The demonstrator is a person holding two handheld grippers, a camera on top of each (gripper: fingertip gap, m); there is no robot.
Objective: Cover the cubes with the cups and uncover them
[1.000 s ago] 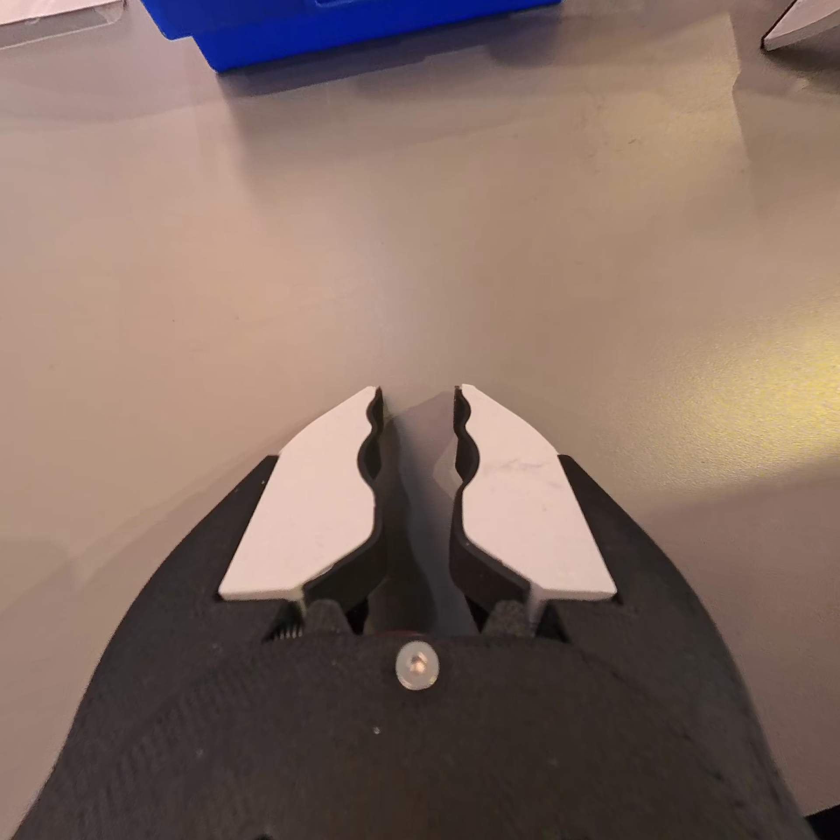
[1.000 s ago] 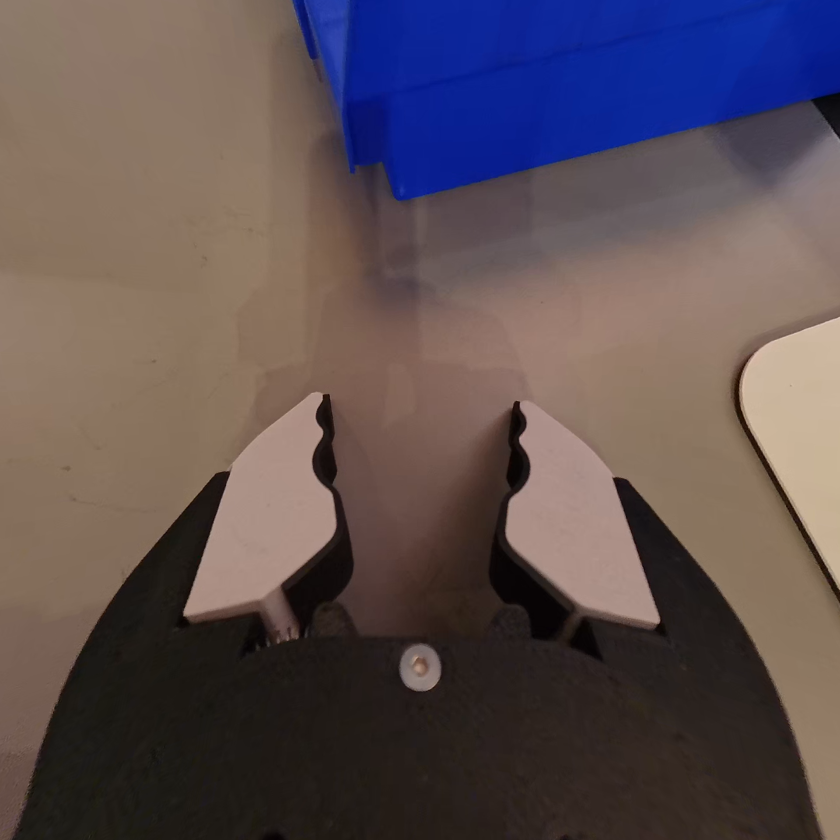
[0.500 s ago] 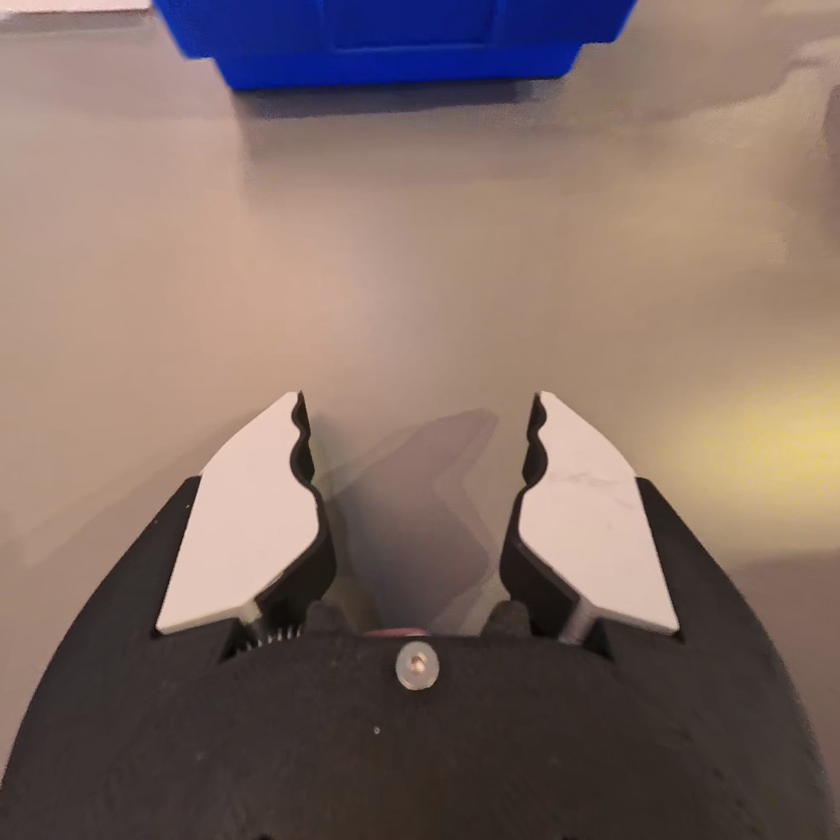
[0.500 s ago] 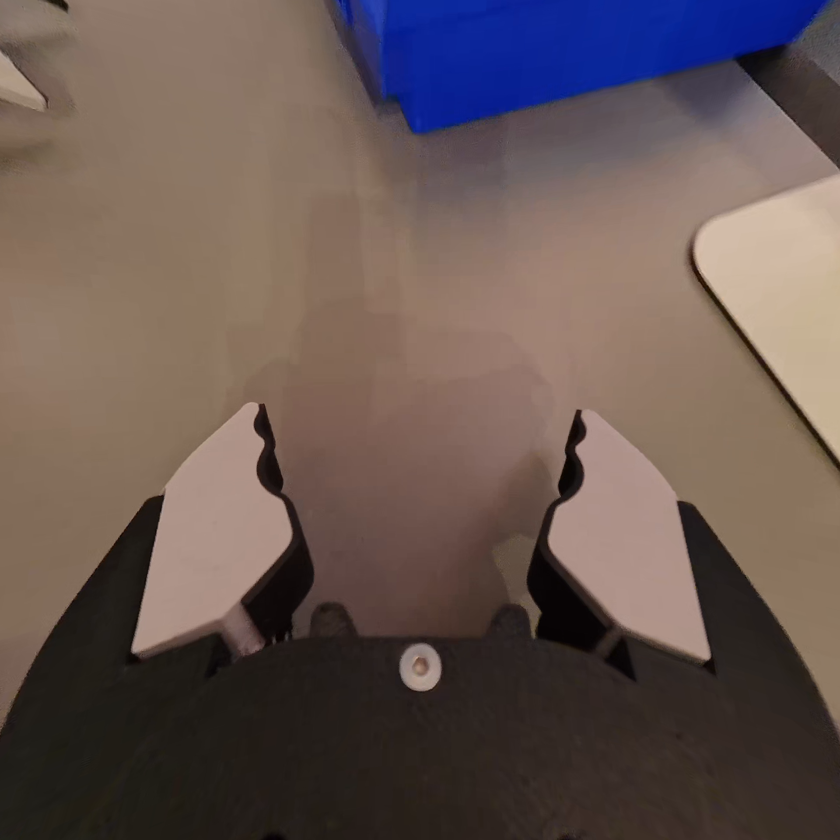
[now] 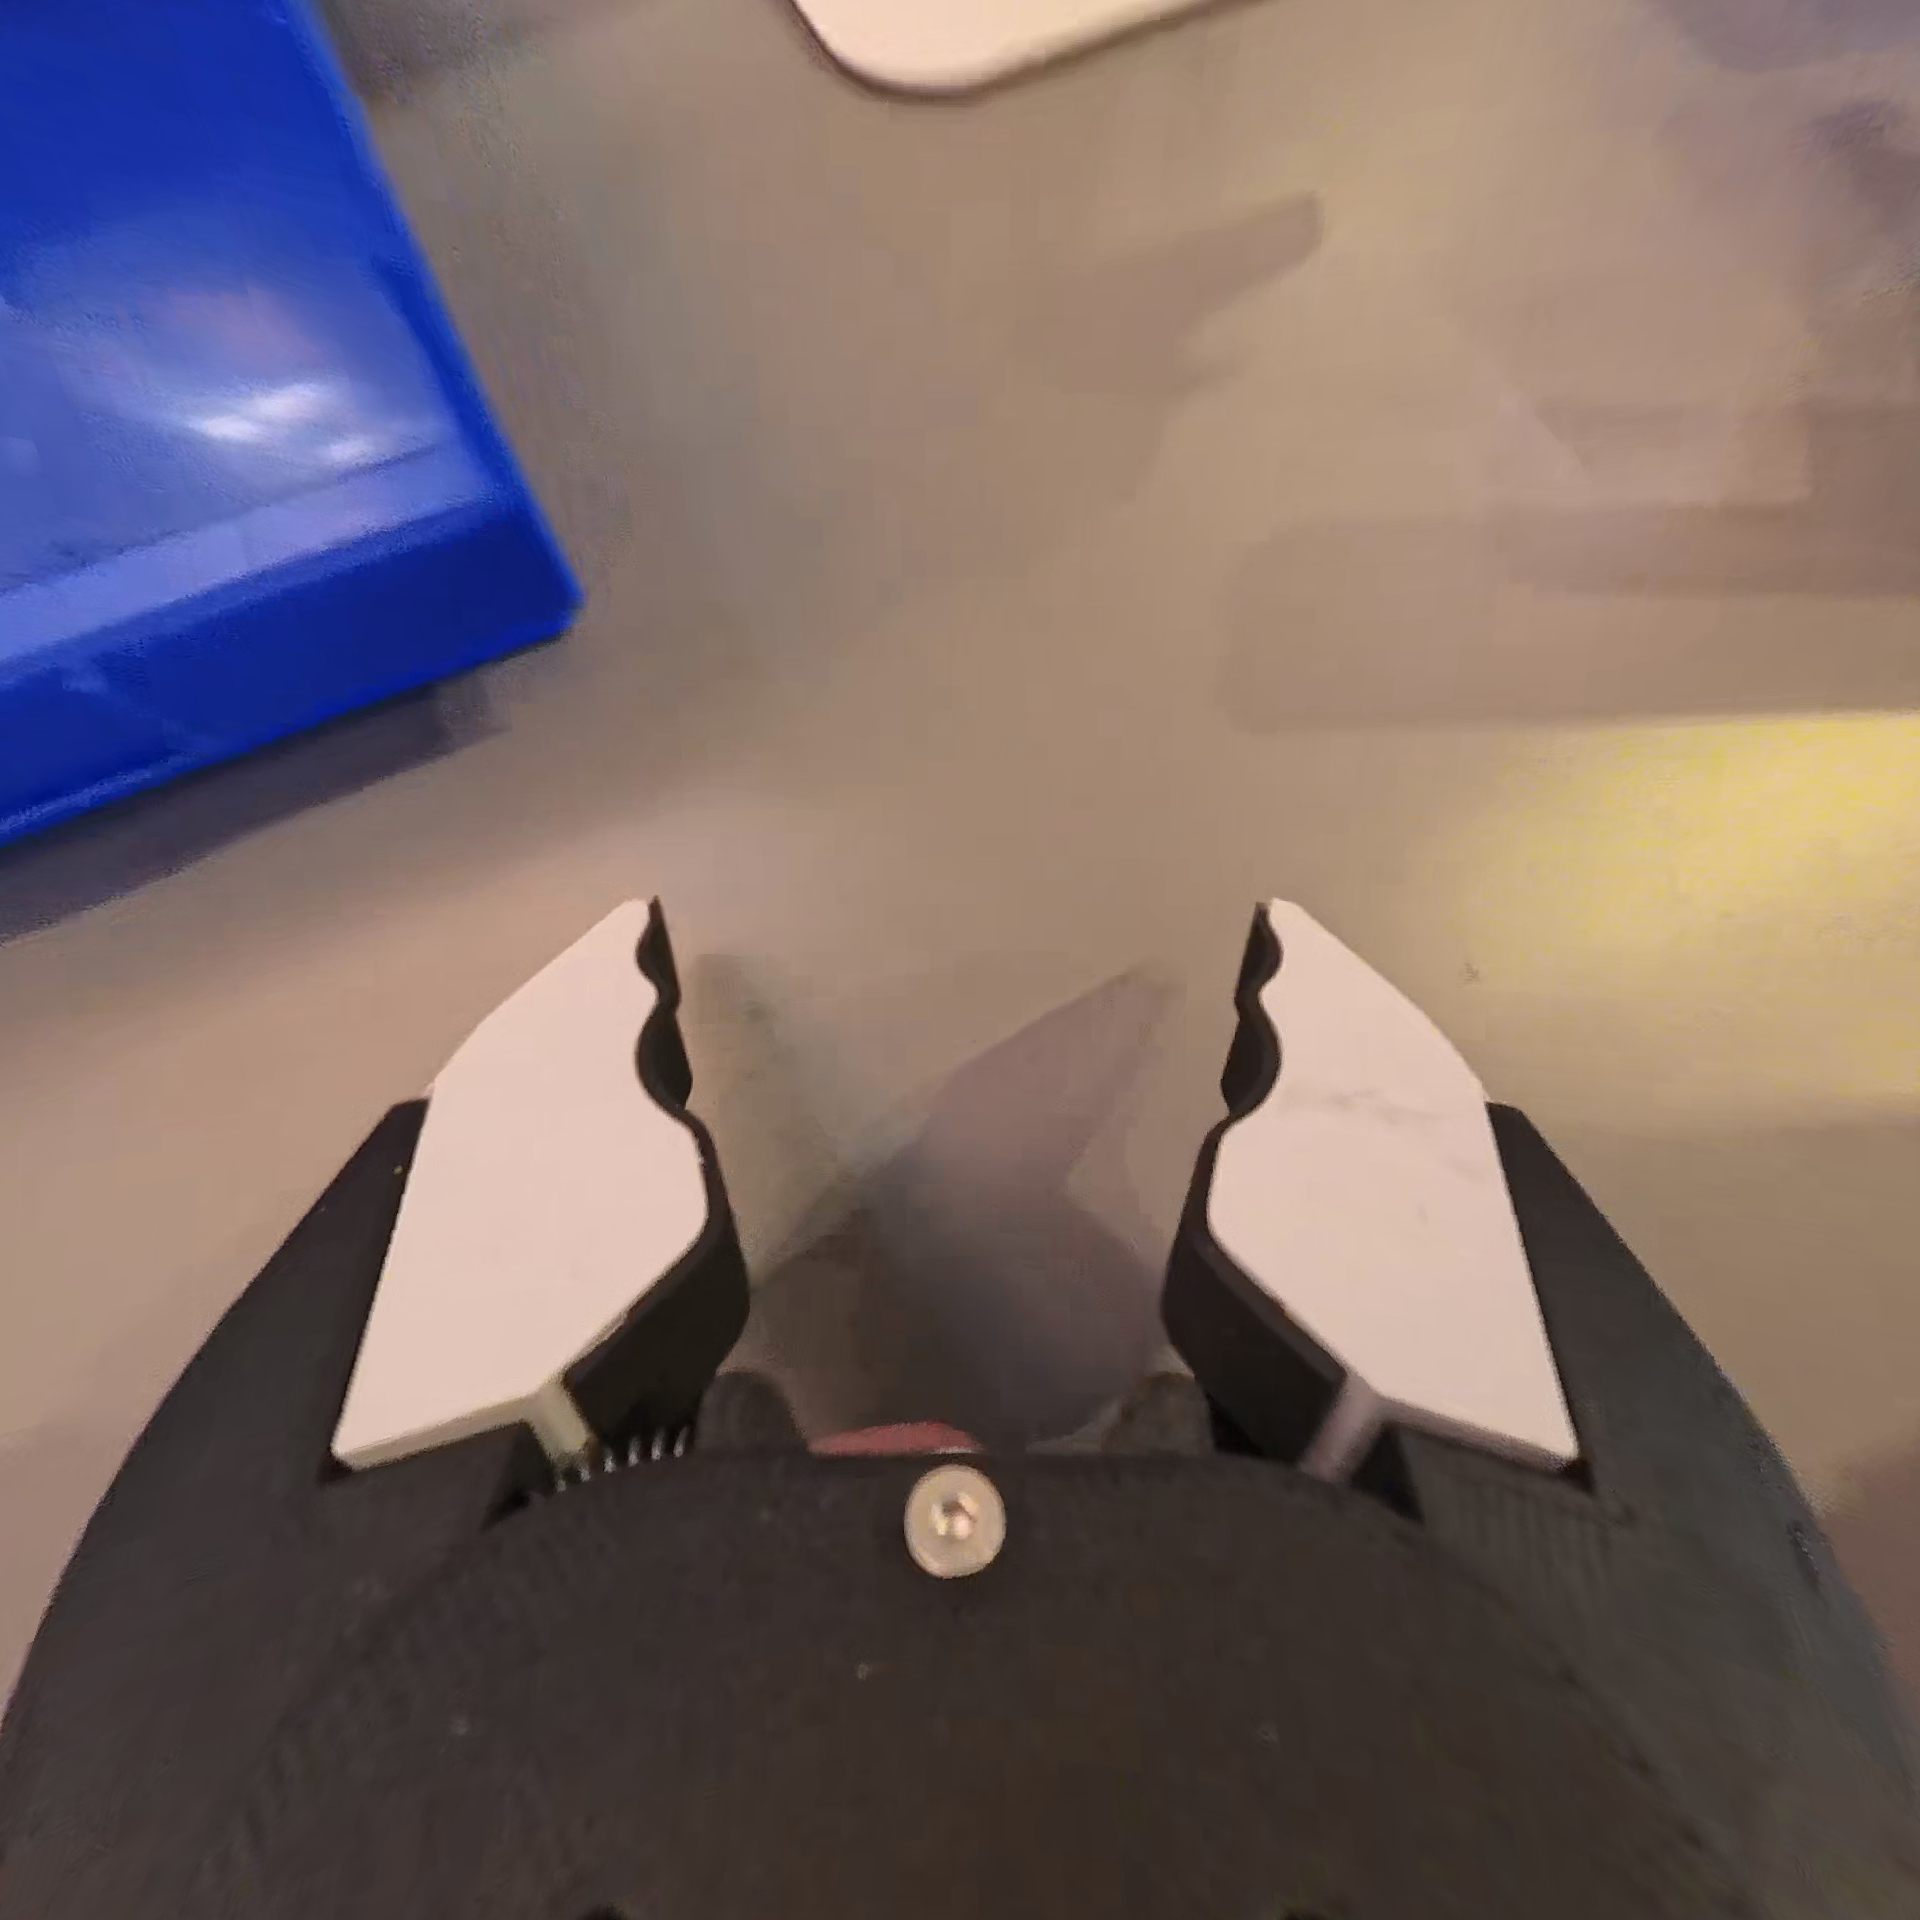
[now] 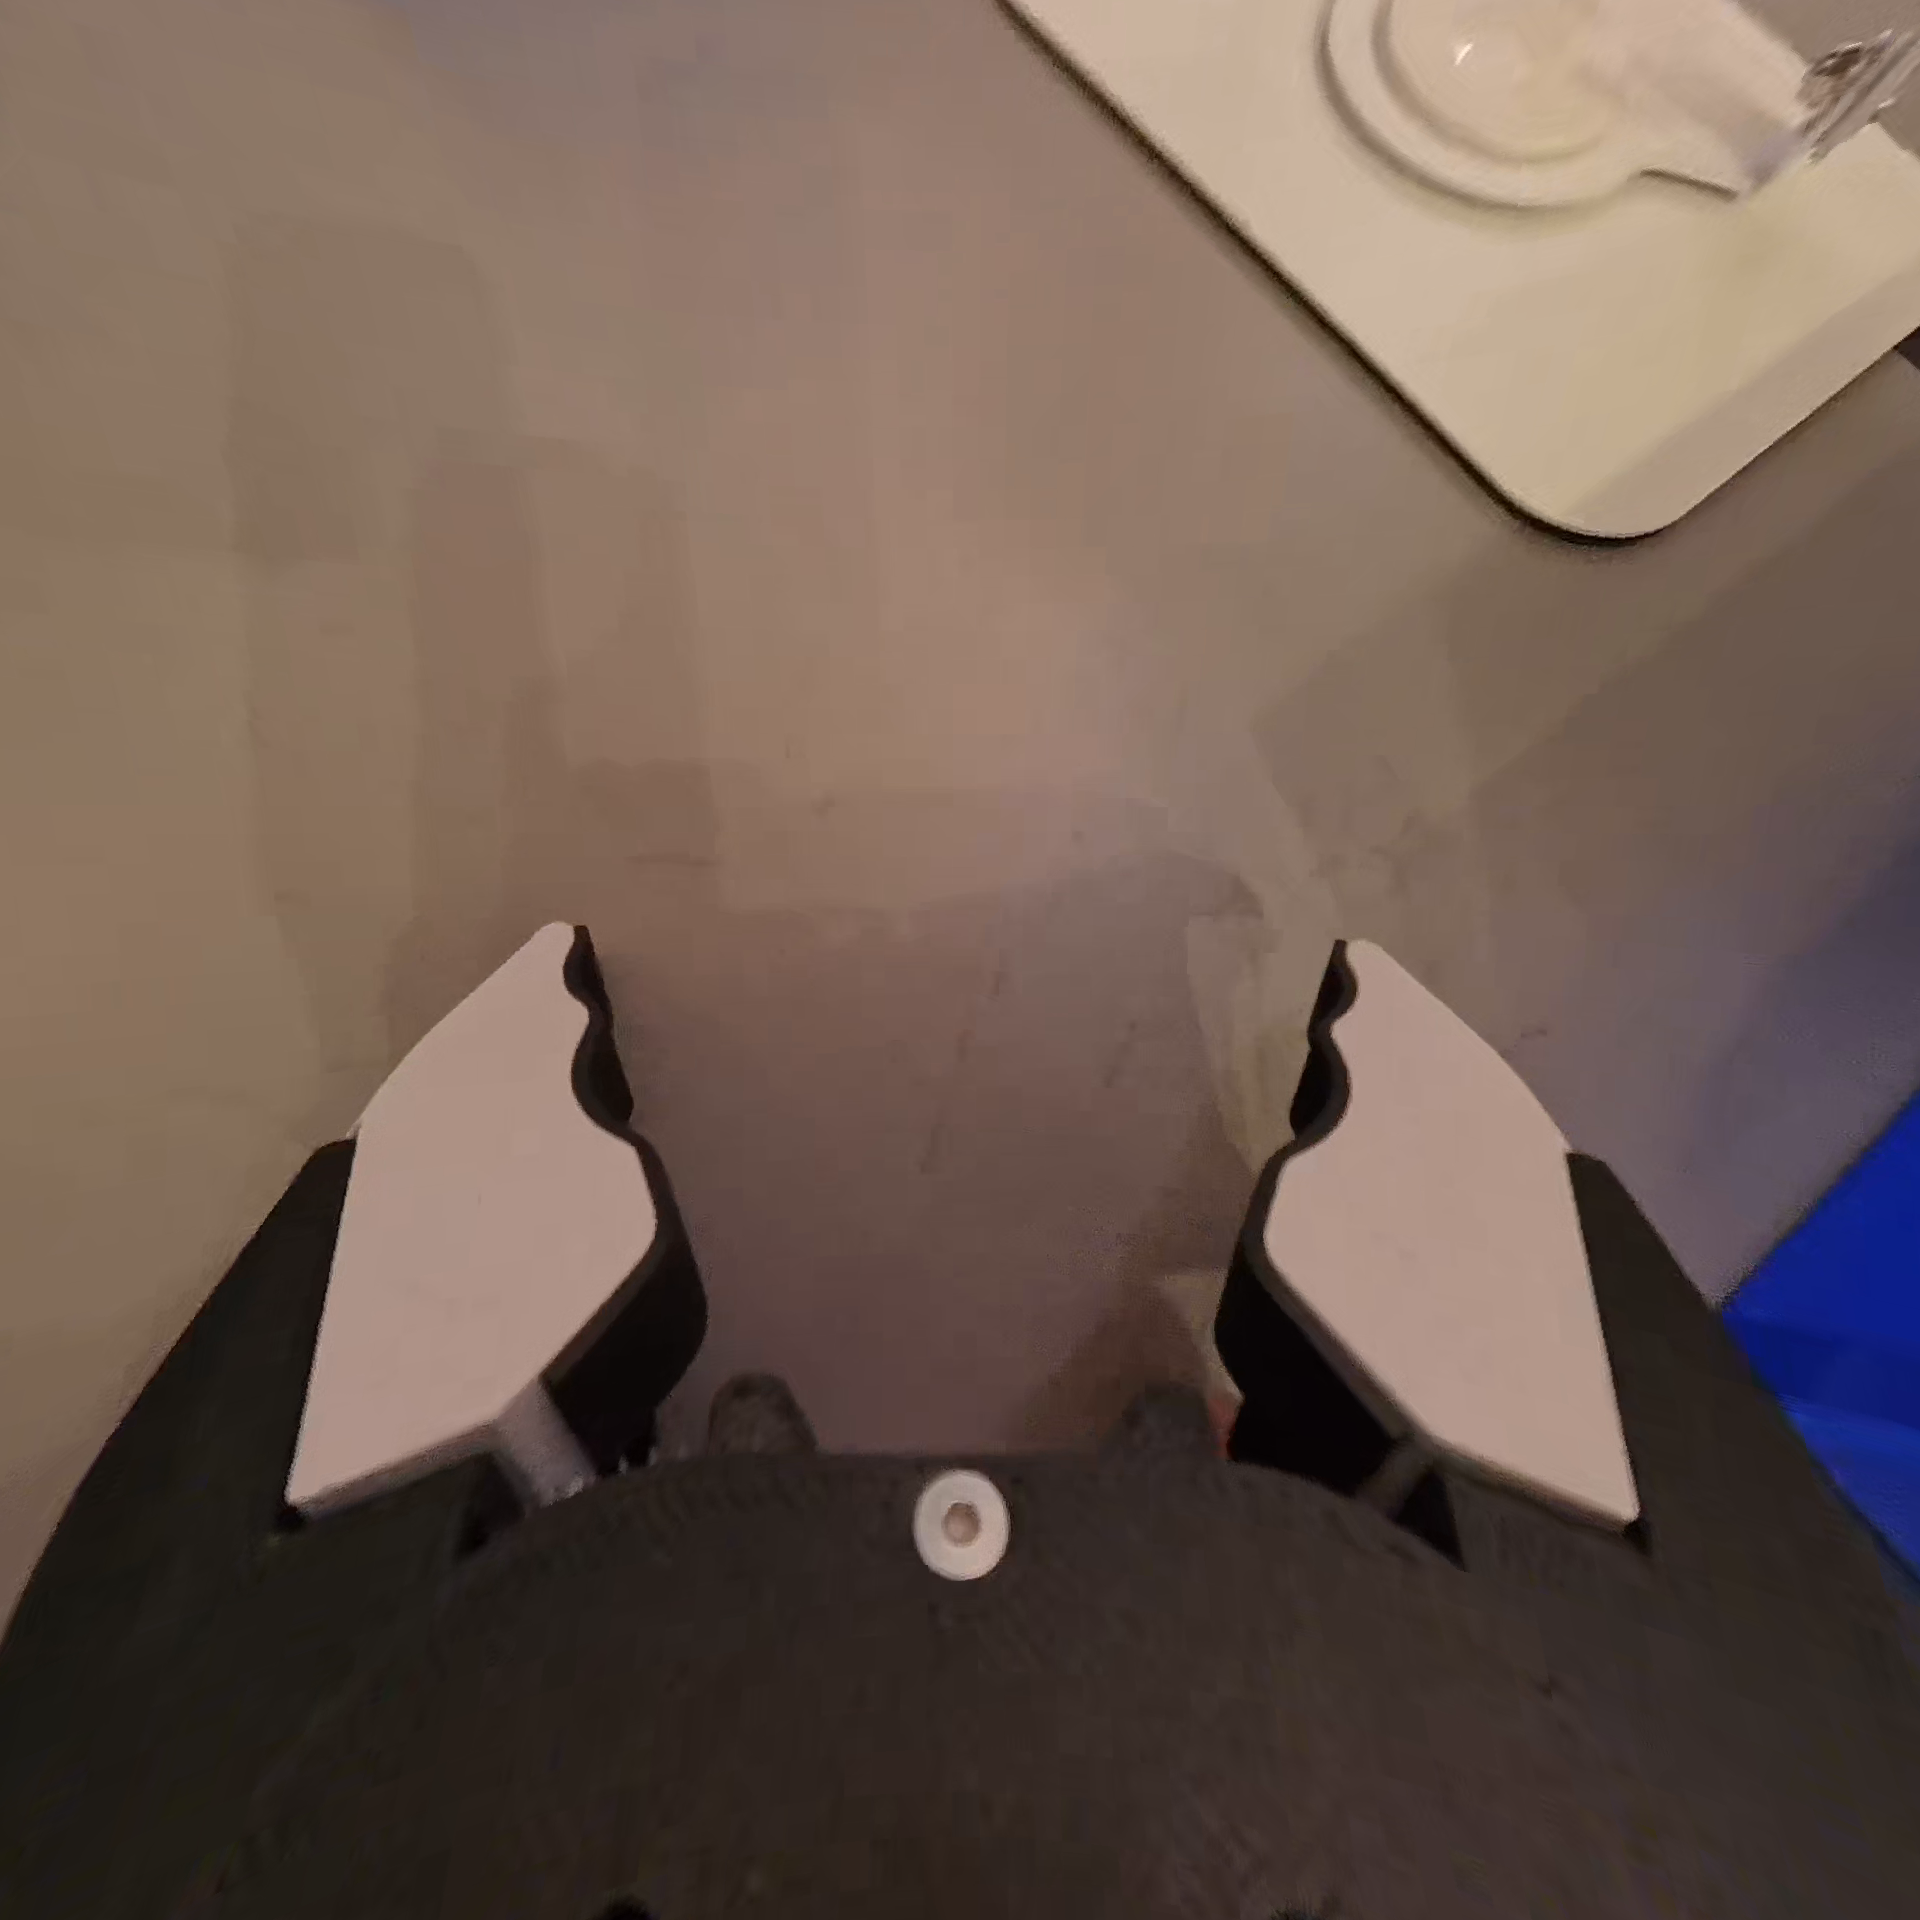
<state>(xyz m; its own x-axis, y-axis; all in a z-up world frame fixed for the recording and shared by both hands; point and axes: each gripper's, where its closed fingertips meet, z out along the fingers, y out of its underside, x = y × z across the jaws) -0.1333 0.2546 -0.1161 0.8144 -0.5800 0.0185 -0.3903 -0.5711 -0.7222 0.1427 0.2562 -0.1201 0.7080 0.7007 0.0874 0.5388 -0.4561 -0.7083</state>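
A clear cup [image 6: 1538,94] is seen at the top right of the right wrist view, standing on a white board [image 6: 1558,343] with rounded corners; only its round base and part of its wall fall inside the picture. Whether a cube lies under or near it cannot be told. No cup or cube is shown in the left wrist view.

The right gripper [image 6: 958,940] is held above the grey table [image 6: 727,520], well short of the board, with its jaws spread wide apart and only bare table between them. A blue bin [image 6: 1860,1278] is cut off by the right edge, just beside the right finger.

The left gripper [image 5: 958,914] is likewise held with its jaws apart and nothing between them; its own shadow is cast on the table [image 5: 987,468] beneath. A blue bin [image 5: 208,468] is recorded at the upper left, resting on the table and set at an angle. A corner of a white board [image 5: 966,42] is visible at the top edge, apart from the bin. The left wrist view is blurred, and a yellowish patch of light is noted on the table at the right.
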